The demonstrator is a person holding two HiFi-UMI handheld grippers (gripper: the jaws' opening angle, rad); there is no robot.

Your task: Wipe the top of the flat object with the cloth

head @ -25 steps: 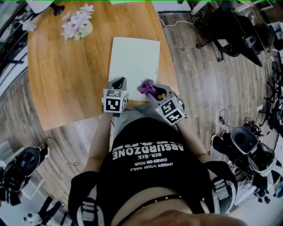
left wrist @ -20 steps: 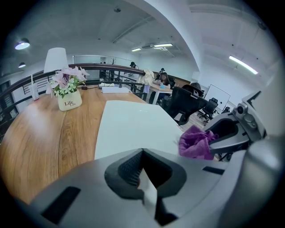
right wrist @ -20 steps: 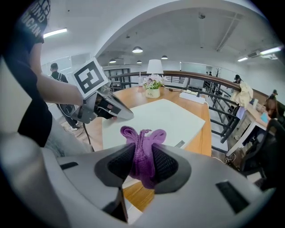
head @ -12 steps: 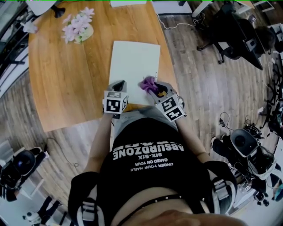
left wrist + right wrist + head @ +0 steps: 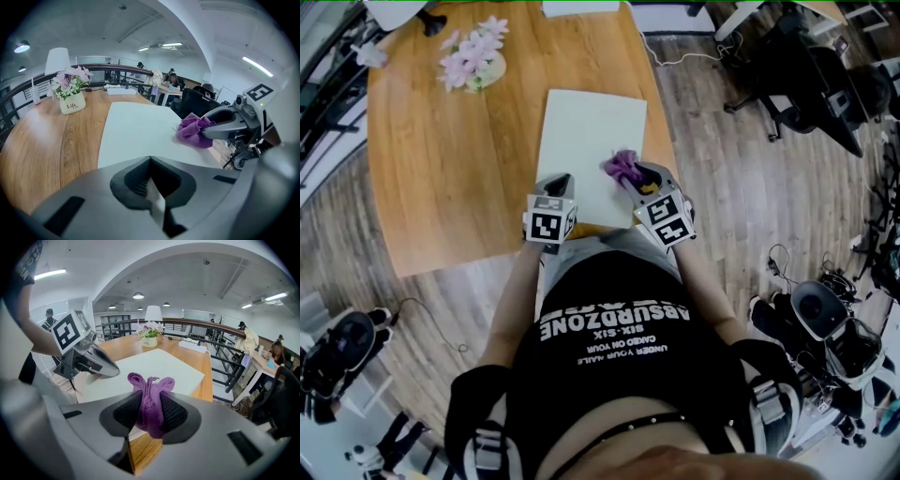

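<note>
Both forearms reach forward from the torso, low over the near edge of the table [image 5: 441,178]. The right gripper [image 5: 630,174] is angled inward with its jaws clamped on the purple cloth [image 5: 622,165], which sits on the white board [image 5: 591,131] (near right part). The left gripper [image 5: 560,181] is at the board's near left corner, jaws closed, apparently pinching its thin edge. The cloth's underside is hidden. A flower pot [image 5: 472,61] stands well apart.

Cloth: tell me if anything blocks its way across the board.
Nothing visible. The right gripper holds the cloth at the board's near right; the top ahead is bare. The left gripper clamps the near edge, aside.
</note>
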